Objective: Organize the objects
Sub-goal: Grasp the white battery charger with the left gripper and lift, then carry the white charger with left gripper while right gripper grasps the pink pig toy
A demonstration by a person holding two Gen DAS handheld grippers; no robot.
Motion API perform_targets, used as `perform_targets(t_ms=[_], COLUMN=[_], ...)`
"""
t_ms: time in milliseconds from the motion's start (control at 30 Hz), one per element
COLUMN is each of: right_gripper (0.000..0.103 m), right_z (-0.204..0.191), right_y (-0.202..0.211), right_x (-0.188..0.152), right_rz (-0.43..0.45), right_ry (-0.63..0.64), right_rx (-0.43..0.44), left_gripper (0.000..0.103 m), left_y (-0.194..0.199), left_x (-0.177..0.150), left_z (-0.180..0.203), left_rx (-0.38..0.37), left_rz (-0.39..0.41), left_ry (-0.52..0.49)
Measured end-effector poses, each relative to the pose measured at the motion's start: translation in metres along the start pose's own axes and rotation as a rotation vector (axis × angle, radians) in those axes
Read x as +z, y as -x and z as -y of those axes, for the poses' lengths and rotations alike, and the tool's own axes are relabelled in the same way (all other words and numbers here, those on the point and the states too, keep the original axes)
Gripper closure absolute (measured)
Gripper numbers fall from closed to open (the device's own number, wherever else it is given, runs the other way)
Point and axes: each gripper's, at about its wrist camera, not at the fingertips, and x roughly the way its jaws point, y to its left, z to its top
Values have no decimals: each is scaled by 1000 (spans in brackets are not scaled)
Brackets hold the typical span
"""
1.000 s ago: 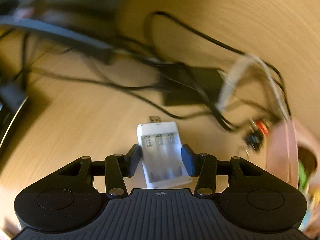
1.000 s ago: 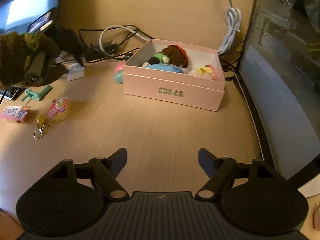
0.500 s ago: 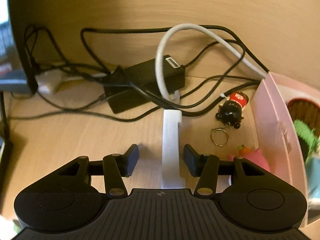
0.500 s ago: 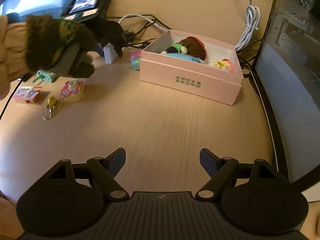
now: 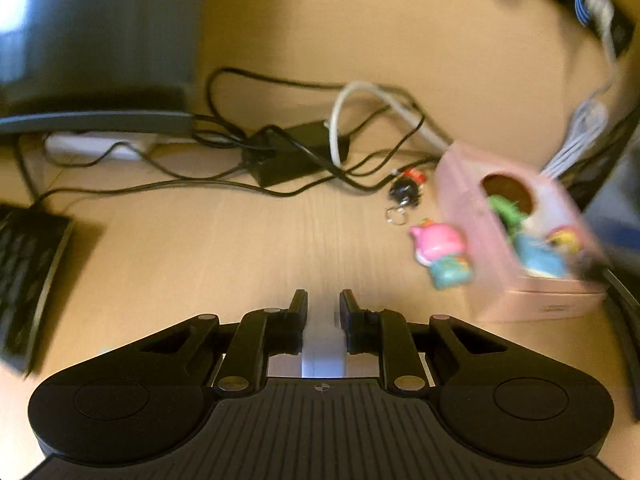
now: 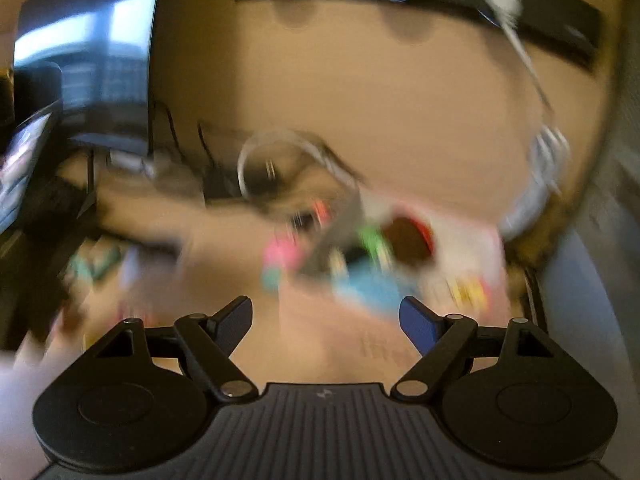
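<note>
Charger: your left gripper (image 5: 323, 314) has just squeezed its jaws onto the thin white battery charger (image 5: 322, 354), held edge-on above the counter (image 5: 248, 248).
Feel: light, hard, smooth plastic; probably slippery. Pinch its flat sides.
Box: pink box (image 5: 516, 264) is near, right.
Right gripper (image 6: 326, 320): jaws spread, holding nothing.

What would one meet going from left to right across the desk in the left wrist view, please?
keyboard → black power adapter → black keyring figure → pink toy → pink box
</note>
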Motion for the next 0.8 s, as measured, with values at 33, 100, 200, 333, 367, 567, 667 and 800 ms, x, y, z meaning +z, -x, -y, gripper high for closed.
perform_targets(t_ms=[33, 100, 200, 333, 367, 567, 667, 800], right_gripper=[27, 54, 57, 58, 63, 81, 86, 87], right_z=[-1, -6, -18, -39, -41, -53, -59, -72], right_y=[-15, -55, -118, -196, -213, -255, -244, -203], right_x=[17, 52, 86, 109, 111, 107, 99, 75], right_rz=[-5, -63, -167, -271, -297, -367, -358, -343], right_ry=[-14, -52, -49, 23, 27, 84, 88, 77], right_rx=[20, 74, 44, -99, -130, -235, -221, -129], left_gripper=[83, 83, 83, 83, 83, 83, 83, 83], left_y=[16, 40, 65, 78, 79, 82, 78, 71], left_x=[-4, -11, -24, -40, -45, -71, -85, -95], left_z=[-9, -23, -49, -83, -89, -86, -74, -63], left_rx=[-21, -47, -72, -71, -68, -107, -107, -148], left_rz=[14, 38, 52, 44, 37, -43, -93, -137], left_ry=[8, 15, 42, 115, 118, -8, -96, -123])
